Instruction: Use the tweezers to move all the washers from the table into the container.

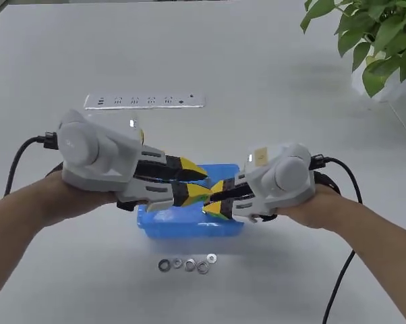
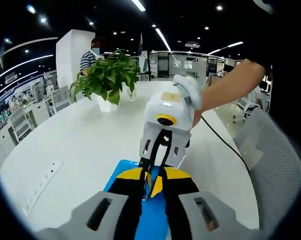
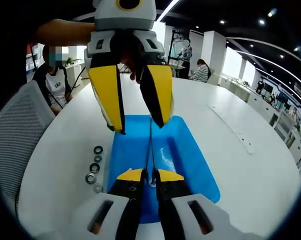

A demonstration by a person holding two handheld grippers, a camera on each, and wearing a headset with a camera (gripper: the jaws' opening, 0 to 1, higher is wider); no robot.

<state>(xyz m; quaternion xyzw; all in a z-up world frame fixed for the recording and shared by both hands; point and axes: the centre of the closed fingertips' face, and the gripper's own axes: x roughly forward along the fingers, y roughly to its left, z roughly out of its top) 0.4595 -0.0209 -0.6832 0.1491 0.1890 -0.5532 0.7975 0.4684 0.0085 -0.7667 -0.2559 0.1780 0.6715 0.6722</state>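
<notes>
Shows white-grey shells and black jaws tipped yellow on left gripper (image 1: 204, 183) and right gripper (image 1: 210, 200). Bright blue container (image 1: 189, 228) under the tips, thin grey tweezers (image 3: 150, 145) between them. Silvery washers (image 1: 187, 264) beneath both grippers. White power strip (image 1: 144, 101) beyond the left gripper, green potted plant (image 1: 371, 40) beyond the right. White table (image 1: 270, 88) all round.

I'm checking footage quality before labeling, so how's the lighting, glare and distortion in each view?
Head view: bright, even light, a soft shadow under the blue container, washers sharp. Right gripper view: fisheye bows the table, a glare patch on the container floor, the tweezers a faint thin line. Left gripper view: bowed table, bright ceiling lights.
</notes>
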